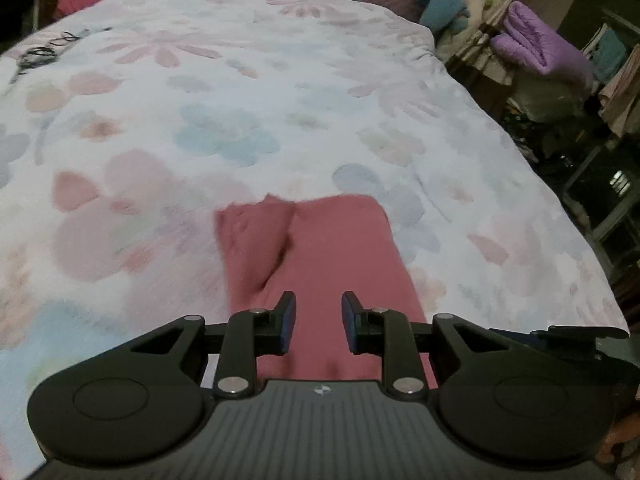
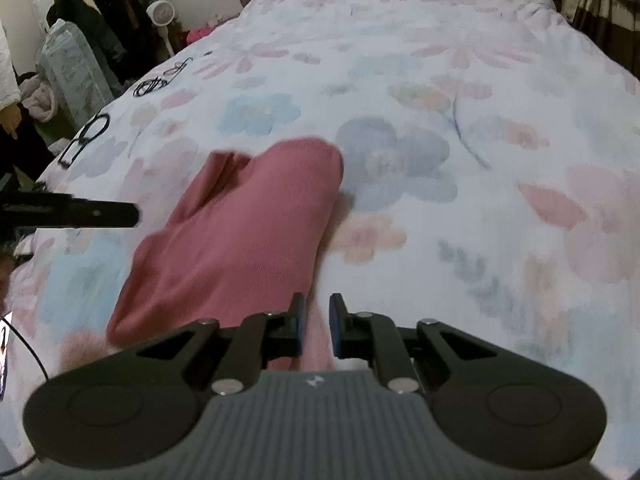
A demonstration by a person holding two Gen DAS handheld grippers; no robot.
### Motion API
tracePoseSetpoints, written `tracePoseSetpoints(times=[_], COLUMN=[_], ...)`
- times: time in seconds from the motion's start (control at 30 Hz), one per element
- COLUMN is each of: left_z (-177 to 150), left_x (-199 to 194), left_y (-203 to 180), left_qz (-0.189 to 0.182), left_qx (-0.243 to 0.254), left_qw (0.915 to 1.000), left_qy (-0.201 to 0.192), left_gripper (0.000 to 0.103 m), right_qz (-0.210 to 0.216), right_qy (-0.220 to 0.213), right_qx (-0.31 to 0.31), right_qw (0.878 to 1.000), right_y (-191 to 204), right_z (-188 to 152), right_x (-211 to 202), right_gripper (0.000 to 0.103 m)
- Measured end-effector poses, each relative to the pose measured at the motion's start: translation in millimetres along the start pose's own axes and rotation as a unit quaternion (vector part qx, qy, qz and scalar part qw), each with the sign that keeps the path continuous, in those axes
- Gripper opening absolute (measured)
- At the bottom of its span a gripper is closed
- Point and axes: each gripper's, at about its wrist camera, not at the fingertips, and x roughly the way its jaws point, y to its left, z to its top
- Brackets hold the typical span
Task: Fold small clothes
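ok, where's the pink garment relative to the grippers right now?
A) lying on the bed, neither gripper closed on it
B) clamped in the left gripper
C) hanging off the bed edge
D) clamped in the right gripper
A: the pink garment lies on the floral bedspread, and both the left gripper and right gripper have their jaws apart, pinching no fabric.

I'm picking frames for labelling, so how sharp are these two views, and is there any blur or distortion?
Left wrist view: the left gripper is crisp, but the pink garment and floral quilt are smeared by motion blur. Right wrist view: the right gripper is sharp, the garment's edges soft. Both show fisheye bowing of the bed and dim indoor light, without glare.
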Motion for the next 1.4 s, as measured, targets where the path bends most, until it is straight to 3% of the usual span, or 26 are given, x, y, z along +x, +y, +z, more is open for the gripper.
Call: tracePoseSetpoints(times=[0.23, 0.5, 0.53, 0.57, 0.6, 0.63, 0.7, 0.77, 1.0, 1.1, 1.23, 1.3, 1.4], left_z=[13, 16, 15, 15, 16, 14, 13, 11, 13, 18, 23, 23, 21], left_x=[59, 38, 34, 30, 27, 26, 34, 47, 80, 91, 106, 109, 105], left_y=[30, 64, 66, 69, 72, 75, 81, 88, 110, 117, 122, 125, 126], left_qz=[0.018, 0.034, 0.03, 0.029, 0.028, 0.026, 0.019, 0.009, -0.028, -0.05, -0.063, -0.068, -0.072], left_qx=[-0.033, -0.085, -0.09, -0.098, -0.108, -0.119, -0.132, -0.153, -0.198, -0.206, -0.204, -0.209, -0.211], left_qw=[0.9991, 0.9956, 0.9951, 0.9941, 0.9929, 0.9915, 0.9903, 0.988, 0.9797, 0.9771, 0.977, 0.9755, 0.9748], left_qy=[0.018, -0.019, -0.027, -0.036, -0.042, -0.045, -0.037, -0.021, -0.017, -0.016, -0.009, -0.008, -0.012], left_gripper=[0.028, 0.029, 0.033, 0.047, 0.064, 0.069, 0.072, 0.072, 0.076, 0.074, 0.053, 0.04, 0.028], right_qz=[0.009, 0.016, 0.025, 0.032, 0.038, 0.046, 0.06, 0.073, 0.118, 0.128, 0.146, 0.151, 0.164], right_qy=[-0.012, -0.005, -0.009, -0.013, -0.015, -0.018, -0.018, -0.018, 0.002, 0.006, 0.015, 0.022, 0.029], right_qx=[0.012, 0.027, 0.036, 0.046, 0.057, 0.069, 0.093, 0.123, 0.218, 0.245, 0.278, 0.294, 0.304], right_qw=[1.0, 1.0, 0.999, 0.998, 0.998, 0.996, 0.994, 0.99, 0.969, 0.961, 0.949, 0.944, 0.938], right_y=[-6, -18, -20, -21, -22, -24, -28, -35, -61, -70, -80, -85, -89], right_z=[28, 29, 30, 32, 35, 38, 43, 49, 65, 69, 74, 74, 74], right_x=[27, 50, 51, 53, 55, 57, 62, 70, 110, 130, 154, 164, 175], right_gripper=[0.009, 0.018, 0.026, 0.039, 0.045, 0.05, 0.054, 0.065, 0.067, 0.067, 0.065, 0.06, 0.039])
